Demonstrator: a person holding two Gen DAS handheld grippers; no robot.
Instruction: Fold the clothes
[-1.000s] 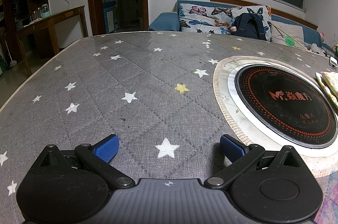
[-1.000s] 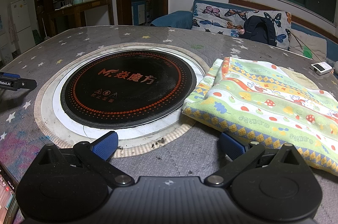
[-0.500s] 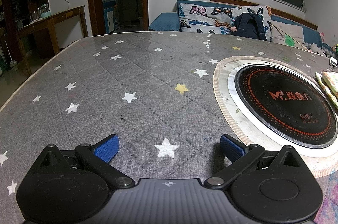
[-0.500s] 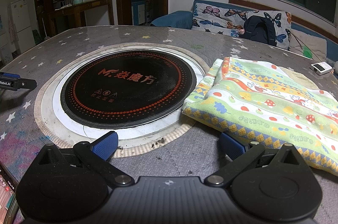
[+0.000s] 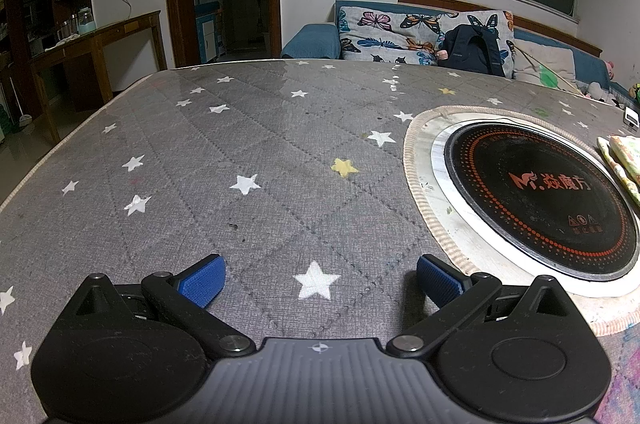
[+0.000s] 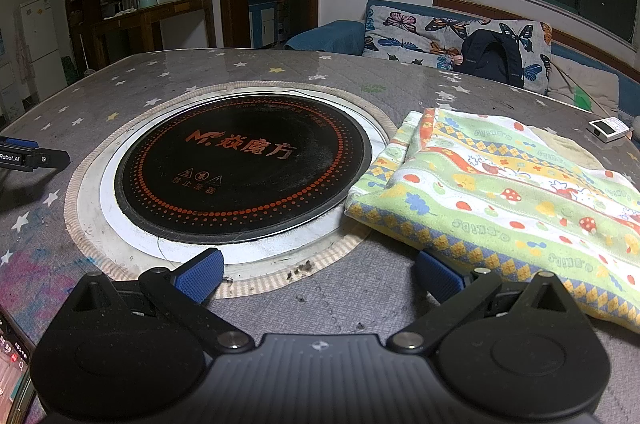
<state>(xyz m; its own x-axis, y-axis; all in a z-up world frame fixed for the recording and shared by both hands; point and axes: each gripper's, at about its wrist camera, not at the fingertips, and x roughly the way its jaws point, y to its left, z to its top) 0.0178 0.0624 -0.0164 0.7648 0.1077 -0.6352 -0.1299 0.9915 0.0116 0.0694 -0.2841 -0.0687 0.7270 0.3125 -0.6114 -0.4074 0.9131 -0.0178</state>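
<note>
The folded patterned cloth (image 6: 516, 192) is seen whole only in the right wrist view, lying on the star-printed tabletop (image 6: 360, 296) beside the round black hob (image 6: 244, 160), whereas only its edge appears at left; both grippers (image 5: 320, 278) (image 6: 318, 274) are held with jaws spread, empty.

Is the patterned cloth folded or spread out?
Folded. The cloth lies beside the cooktop as a thick compact rectangle with stacked layers showing at its left edge. Neither gripper touches it.
</note>
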